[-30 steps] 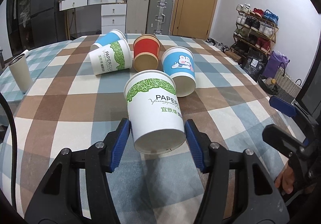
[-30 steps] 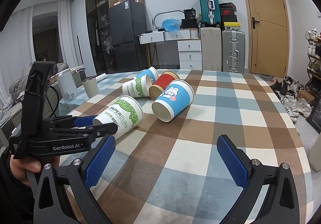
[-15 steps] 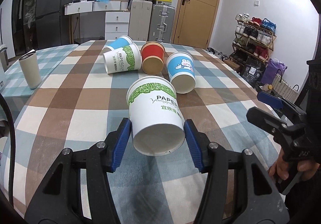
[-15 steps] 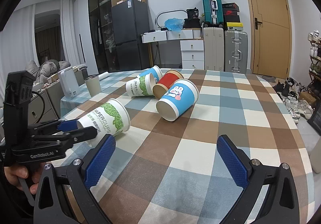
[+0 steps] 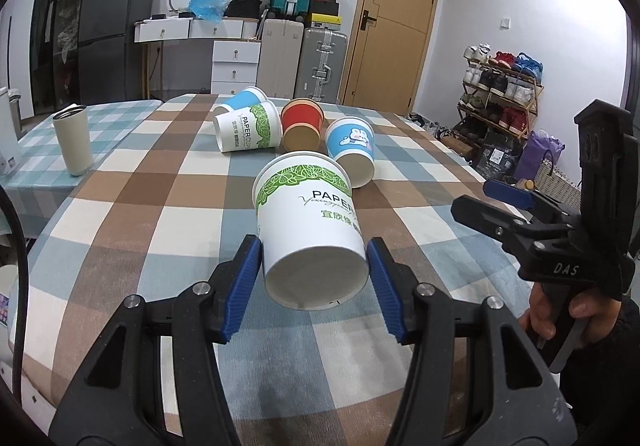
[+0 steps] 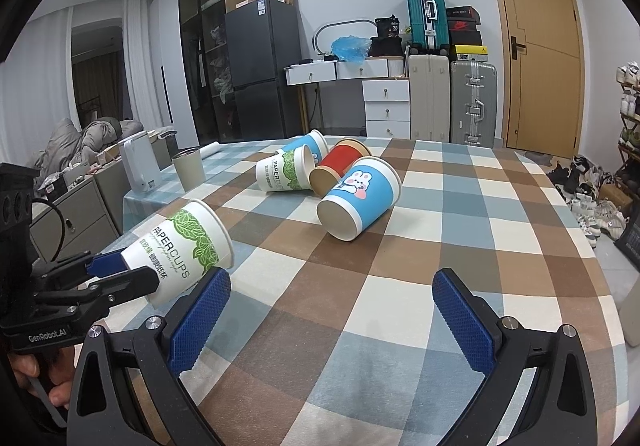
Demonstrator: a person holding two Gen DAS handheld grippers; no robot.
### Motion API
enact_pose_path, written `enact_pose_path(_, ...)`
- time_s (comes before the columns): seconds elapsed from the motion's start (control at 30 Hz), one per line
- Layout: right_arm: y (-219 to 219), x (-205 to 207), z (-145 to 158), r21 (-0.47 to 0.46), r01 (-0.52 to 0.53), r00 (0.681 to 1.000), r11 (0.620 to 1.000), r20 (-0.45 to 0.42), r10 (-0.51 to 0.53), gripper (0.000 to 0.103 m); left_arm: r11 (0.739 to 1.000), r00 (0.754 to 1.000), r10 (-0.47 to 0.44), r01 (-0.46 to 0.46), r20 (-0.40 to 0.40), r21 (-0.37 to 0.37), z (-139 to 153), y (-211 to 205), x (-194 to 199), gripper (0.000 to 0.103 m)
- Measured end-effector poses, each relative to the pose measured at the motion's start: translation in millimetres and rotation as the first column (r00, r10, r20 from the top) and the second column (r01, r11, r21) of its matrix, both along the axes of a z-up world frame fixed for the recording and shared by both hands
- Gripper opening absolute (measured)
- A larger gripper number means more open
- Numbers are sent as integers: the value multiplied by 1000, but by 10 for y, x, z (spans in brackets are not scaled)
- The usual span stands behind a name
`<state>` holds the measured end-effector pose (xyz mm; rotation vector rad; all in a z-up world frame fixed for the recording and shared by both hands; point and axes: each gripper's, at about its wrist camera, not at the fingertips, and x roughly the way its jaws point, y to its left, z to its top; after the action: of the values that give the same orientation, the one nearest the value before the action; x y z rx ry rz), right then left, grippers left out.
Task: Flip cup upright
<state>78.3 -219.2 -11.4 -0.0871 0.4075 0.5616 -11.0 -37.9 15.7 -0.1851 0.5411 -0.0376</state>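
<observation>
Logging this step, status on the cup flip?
Left hand-held gripper shut on green-leaf paper cup, lifted, tilted, base toward camera. Right hand-held gripper open, empty. Four cups on their sides beyond, bunny cup nearest; none blocking.

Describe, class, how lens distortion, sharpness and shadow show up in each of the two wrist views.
Left wrist view: door frame bows, corners black out, held cup sharp, soft shadow beneath it on the tablecloth. Right wrist view: same fisheye curve, bunny cup crisp, right gripper looms oversized at the bottom edge.

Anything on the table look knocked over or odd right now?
Yes: four paper cups lie tipped on their sides mid-table. A fifth, the green-leaf cup, is tilted in the left gripper, off the cloth. No spills visible.
</observation>
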Motion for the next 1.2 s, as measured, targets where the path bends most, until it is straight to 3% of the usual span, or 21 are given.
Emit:
enact_pose_path(0.43,62,-11,-33,-15,-14,1000,1000,-10,14,103,999,999,34,-34,15,7,-142,-151,-172,52)
enact_pose_path(0.8,60,-13,-40,-12,-13,1000,1000,-14,13,103,1000,999,20,-20,-29,17,-234,-228,-140,54)
enact_pose_path(0.83,61,-11,-40,-11,-14,1000,1000,-15,13,103,1000,999,18,-18,-33,16,-230,-222,-133,57)
enact_pose_path(0.93,64,-12,-43,-13,-13,1000,1000,-17,13,103,999,999,25,-24,-27,21,-201,-198,-122,82)
enact_pose_path(1.03,87,-32,-45,-17,-18,1000,1000,-19,18,103,999,1000,16,-16,-5,30,-152,-180,-144,86)
enact_pose_path(1.2,132,-75,-34,-23,-23,1000,999,-22,22,103,999,999,14,-16,30,46,-68,-121,-181,102)
